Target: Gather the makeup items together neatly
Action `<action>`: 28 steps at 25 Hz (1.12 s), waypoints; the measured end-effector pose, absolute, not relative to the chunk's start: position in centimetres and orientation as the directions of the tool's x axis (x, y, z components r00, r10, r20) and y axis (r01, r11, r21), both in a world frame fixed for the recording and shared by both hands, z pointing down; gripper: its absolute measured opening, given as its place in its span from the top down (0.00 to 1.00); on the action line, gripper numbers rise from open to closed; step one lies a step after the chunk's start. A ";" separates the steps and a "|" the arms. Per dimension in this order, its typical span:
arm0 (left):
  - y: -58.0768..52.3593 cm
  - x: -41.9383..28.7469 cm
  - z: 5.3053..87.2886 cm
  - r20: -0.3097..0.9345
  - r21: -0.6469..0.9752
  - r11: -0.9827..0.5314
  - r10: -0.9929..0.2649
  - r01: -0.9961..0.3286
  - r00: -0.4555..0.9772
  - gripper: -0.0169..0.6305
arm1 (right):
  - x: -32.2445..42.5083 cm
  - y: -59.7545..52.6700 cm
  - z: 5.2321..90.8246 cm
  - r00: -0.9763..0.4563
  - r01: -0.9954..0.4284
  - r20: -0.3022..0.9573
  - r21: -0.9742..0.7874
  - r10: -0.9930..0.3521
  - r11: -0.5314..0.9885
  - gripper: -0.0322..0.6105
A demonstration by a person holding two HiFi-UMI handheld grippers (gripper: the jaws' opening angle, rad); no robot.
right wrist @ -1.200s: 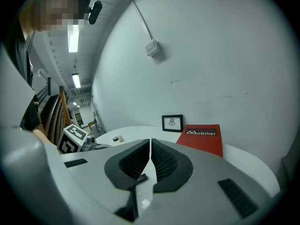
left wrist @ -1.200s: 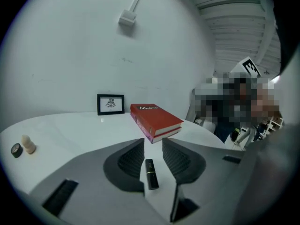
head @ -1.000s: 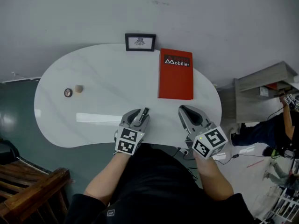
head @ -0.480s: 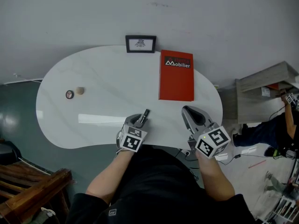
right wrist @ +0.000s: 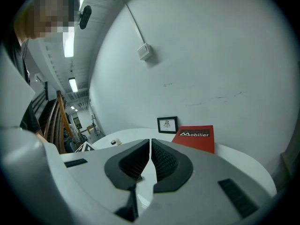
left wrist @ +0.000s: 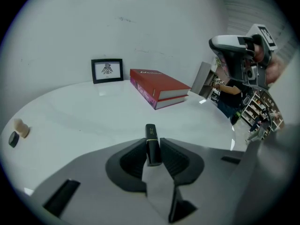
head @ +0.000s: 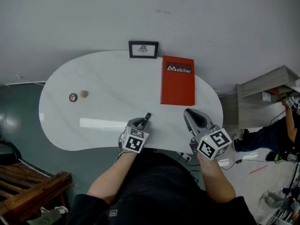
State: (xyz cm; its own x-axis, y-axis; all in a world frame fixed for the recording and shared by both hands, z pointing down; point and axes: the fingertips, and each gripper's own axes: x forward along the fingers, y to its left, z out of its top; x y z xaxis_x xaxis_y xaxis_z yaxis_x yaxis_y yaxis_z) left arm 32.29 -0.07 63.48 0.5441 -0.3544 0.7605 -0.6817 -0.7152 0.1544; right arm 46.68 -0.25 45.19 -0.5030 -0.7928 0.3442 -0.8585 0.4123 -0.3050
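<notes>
Two grippers, both at the near edge of the counter point(head: 108, 86). The left gripper point(head: 141, 122) points steeply down, and its jaws have just been closing. They are now narrow and pinch the one lipstick point(head: 146, 117) by its rear end. In the left gripper view both pads of the left gripper point(left wrist: 153, 146) sit against the sides of the black lipstick point(left wrist: 150, 131), whose front end sticks out past the tips and lies on the counter top. The right gripper point(head: 190, 112) is empty with its jaws together, only a hairline between the pads in its own view point(right wrist: 150, 146). It is held at the near right rim, well apart from the lipstick. One white, kidney-shaped counter. One red book point(head: 177, 79) lies flat beyond the grippers, right of centre, its right side near the right rim. One small black frame point(head: 143, 49) stands at the far edge against the wall, just left of the book's far corner. Two small items sit side by side near the left rim, one dark disc point(head: 73, 97) and one beige piece point(head: 83, 93), touching or nearly so. They are well apart from the lipstick. The whole middle and left-centre of the counter is bare between the lipstick and that pair.
</notes>
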 end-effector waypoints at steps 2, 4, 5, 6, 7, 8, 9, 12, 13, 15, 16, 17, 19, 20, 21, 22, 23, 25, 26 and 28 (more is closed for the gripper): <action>-0.6 31.5 62.3 0.751 0.154 -0.692 -0.381 -0.705 0.539 0.83 | 46.5 -0.3 45.1 -0.510 -0.854 0.340 -0.313 -0.791 0.416 0.89; -1.2 30.4 61.1 0.742 0.150 -0.667 -0.412 -0.730 0.529 0.83 | 46.0 -0.3 45.2 -0.522 -0.847 0.344 -0.318 -0.781 0.426 0.89; -1.6 29.8 60.5 0.737 0.147 -0.654 -0.428 -0.742 0.523 0.83 | 45.6 -0.3 45.4 -0.529 -0.843 0.350 -0.318 -0.773 0.433 0.89; -2.0 29.1 59.9 0.732 0.144 -0.641 -0.443 -0.754 0.517 0.83 | 45.2 -0.5 45.7 -0.537 -0.840 0.357 -0.318 -0.765 0.441 0.89; -2.5 28.4 59.4 0.727 0.142 -0.628 -0.459 -0.766 0.511 0.83 | 44.6 -0.7 45.9 -0.545 -0.835 0.362 -0.318 -0.756 0.449 0.89; -2.9 27.5 58.9 0.722 0.140 -0.614 -0.474 -0.777 0.505 0.83 | 43.9 -1.1 46.1 -0.554 -0.829 0.365 -0.319 -0.748 0.459 0.89; -3.4 26.6 58.5 0.716 0.140 -0.601 -0.487 -0.787 0.500 0.83 | 43.1 -1.6 46.1 -0.564 -0.823 0.364 -0.319 -0.741 0.470 0.89; -4.3 23.8 57.3 0.700 0.144 -0.576 -0.516 -0.805 0.494 0.83 | 40.3 -3.4 45.5 -0.585 -0.810 0.351 -0.310 -0.731 0.498 0.89; -4.6 22.8 57.0 0.696 0.144 -0.570 -0.523 -0.809 0.492 0.83 | 39.3 -4.1 45.2 -0.590 -0.806 0.345 -0.308 -0.730 0.506 0.89; -5.3 21.0 56.3 0.687 0.143 -0.558 -0.538 -0.817 0.488 0.83 | 37.2 -5.4 44.7 -0.606 -0.794 0.333 -0.305 -0.723 0.525 0.89; -5.6 20.1 56.0 0.683 0.145 -0.551 -0.545 -0.822 0.485 0.83 | 36.2 -6.0 44.6 -0.614 -0.788 0.330 -0.303 -0.717 0.536 0.89; -5.9 19.2 55.8 0.680 0.150 -0.540 -0.552 -0.828 0.483 0.83 | 35.1 -6.5 44.5 -0.621 -0.783 0.331 -0.301 -0.710 0.544 0.89; -6.5 17.2 55.4 0.675 0.166 -0.513 -0.563 -0.842 0.476 0.83 | 33.3 -7.4 44.3 -0.631 -0.775 0.335 -0.301 -0.700 0.555 0.89; -6.9 16.2 55.3 0.673 0.171 -0.499 -0.571 -0.849 0.471 0.83 | 32.4 -8.0 44.2 -0.635 -0.772 0.336 -0.301 -0.696 0.560 0.89; -7.4 15.2 55.2 0.670 0.174 -0.487 -0.578 -0.856 0.465 0.83 | 31.5 -8.5 44.1 -0.639 -0.769 0.338 -0.299 -0.691 0.565 0.89; -7.9 14.3 55.2 0.669 0.175 -0.477 -0.584 -0.861 0.460 0.83 | 30.6 -9.1 44.0 -0.643 -0.766 0.340 -0.296 -0.686 0.571 0.89; -8.4 13.4 55.3 0.668 0.178 -0.468 -0.589 -0.866 0.456 0.83 | 29.7 -9.5 43.9 -0.645 -0.764 0.344 -0.292 -0.682 0.575 0.89; -9.5 11.8 55.4 0.665 0.184 -0.452 -0.597 -0.873 0.449 0.83 | 28.0 -10.4 43.8 -0.651 -0.759 0.351 -0.287 -0.673 0.584 0.89; -10.1 11.2 55.4 0.662 0.186 -0.446 -0.601 -0.875 0.447 0.83 | 27.1 -10.8 43.7 -0.655 -0.755 0.354 -0.286 -0.667 0.590 0.89; -11.2 10.1 55.4 0.656 0.188 -0.438 -0.610 -0.879 0.444 0.83 | 25.2 -11.6 43.7 -0.671 -0.741 0.356 -0.287 -0.650 0.608 0.89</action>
State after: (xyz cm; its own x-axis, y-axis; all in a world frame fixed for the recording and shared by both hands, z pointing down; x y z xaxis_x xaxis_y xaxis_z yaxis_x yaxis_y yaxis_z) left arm 10.13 -11.23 55.44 0.4441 -0.6100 0.6563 -0.8791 -0.4382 0.1876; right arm 25.20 -11.58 43.72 -0.6712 -0.6504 0.3556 -0.7407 0.6076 -0.2867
